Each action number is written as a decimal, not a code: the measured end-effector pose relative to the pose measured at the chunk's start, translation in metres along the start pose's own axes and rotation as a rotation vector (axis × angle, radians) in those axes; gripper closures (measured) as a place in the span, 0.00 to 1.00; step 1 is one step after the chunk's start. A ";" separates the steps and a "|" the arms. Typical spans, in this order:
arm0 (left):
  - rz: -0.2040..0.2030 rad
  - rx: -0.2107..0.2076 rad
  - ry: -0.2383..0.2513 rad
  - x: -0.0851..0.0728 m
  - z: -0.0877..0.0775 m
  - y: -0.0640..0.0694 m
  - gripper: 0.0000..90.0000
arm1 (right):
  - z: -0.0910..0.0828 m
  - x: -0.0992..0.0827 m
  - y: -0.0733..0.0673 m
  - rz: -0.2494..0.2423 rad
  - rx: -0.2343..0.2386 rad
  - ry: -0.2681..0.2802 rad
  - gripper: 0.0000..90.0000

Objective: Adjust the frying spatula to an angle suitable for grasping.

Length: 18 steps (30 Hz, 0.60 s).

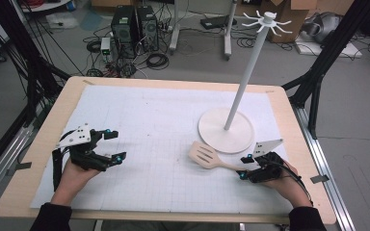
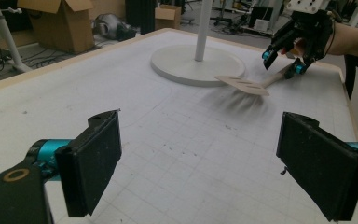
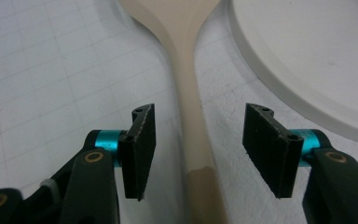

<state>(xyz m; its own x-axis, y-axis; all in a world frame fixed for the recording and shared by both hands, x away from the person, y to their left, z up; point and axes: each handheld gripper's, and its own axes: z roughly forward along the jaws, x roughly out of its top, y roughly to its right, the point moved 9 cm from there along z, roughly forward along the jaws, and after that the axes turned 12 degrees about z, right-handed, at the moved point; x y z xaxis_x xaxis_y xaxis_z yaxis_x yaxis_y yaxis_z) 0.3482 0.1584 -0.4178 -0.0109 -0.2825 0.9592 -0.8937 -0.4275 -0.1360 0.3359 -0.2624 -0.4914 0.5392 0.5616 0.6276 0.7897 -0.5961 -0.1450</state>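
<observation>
Here | spatula [image 1: 207,156] lay flat on the table [image 1: 43,144] near its right edge, slotted blade just beside the stand base [image 1: 221,134], long axis slanting, handle toward the near right corner | right gripper [image 1: 244,166] low, level, jaws apart astride the handle, not pressing | left gripper [image 1: 113,145] near the left edge, jaws wide apart

Spatula [image 3: 189,93] head cut off above

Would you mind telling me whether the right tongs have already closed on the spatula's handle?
Not yet. The right tongs are open: the spatula handle lies between the pads with gaps on both sides.
</observation>
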 end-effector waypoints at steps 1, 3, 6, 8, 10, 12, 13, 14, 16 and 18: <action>0.000 -0.001 0.000 0.000 0.000 0.000 0.16 | 0.001 0.000 0.000 -0.002 0.003 -0.009 0.51; 0.000 -0.001 -0.002 0.000 0.000 0.000 0.16 | 0.004 0.000 -0.001 -0.013 0.003 -0.033 0.54; 0.000 0.000 -0.005 -0.001 0.000 0.000 0.16 | 0.007 -0.001 -0.002 -0.018 0.003 -0.069 0.58; -0.002 -0.001 -0.006 -0.001 0.001 0.000 0.16 | 0.008 -0.001 -0.001 -0.027 -0.013 -0.094 0.60; -0.001 0.000 -0.009 -0.001 0.001 0.000 0.16 | 0.009 -0.001 -0.001 -0.028 -0.017 -0.120 0.62; 0.003 0.004 -0.015 -0.002 0.001 -0.001 0.16 | 0.010 0.000 -0.001 -0.031 -0.019 -0.140 0.65; 0.003 0.005 -0.016 -0.001 0.002 -0.001 0.16 | 0.010 0.001 -0.001 -0.033 -0.019 -0.151 0.67; 0.002 0.002 -0.016 -0.002 0.002 0.000 0.16 | 0.011 0.001 -0.002 -0.028 -0.016 -0.164 0.68; 0.006 0.002 -0.021 -0.002 0.003 0.000 0.16 | 0.012 0.003 -0.002 -0.023 -0.015 -0.194 0.70; 0.005 0.002 -0.023 -0.002 0.003 0.001 0.16 | 0.012 0.004 -0.002 -0.011 -0.022 -0.231 0.71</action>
<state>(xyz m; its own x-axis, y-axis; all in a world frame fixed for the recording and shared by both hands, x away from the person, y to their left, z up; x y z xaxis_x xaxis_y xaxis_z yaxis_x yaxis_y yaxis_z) 0.3491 0.1560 -0.4202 -0.0048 -0.3043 0.9526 -0.8927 -0.4279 -0.1412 0.3396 -0.2518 -0.4976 0.5854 0.6831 0.4366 0.7906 -0.6002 -0.1210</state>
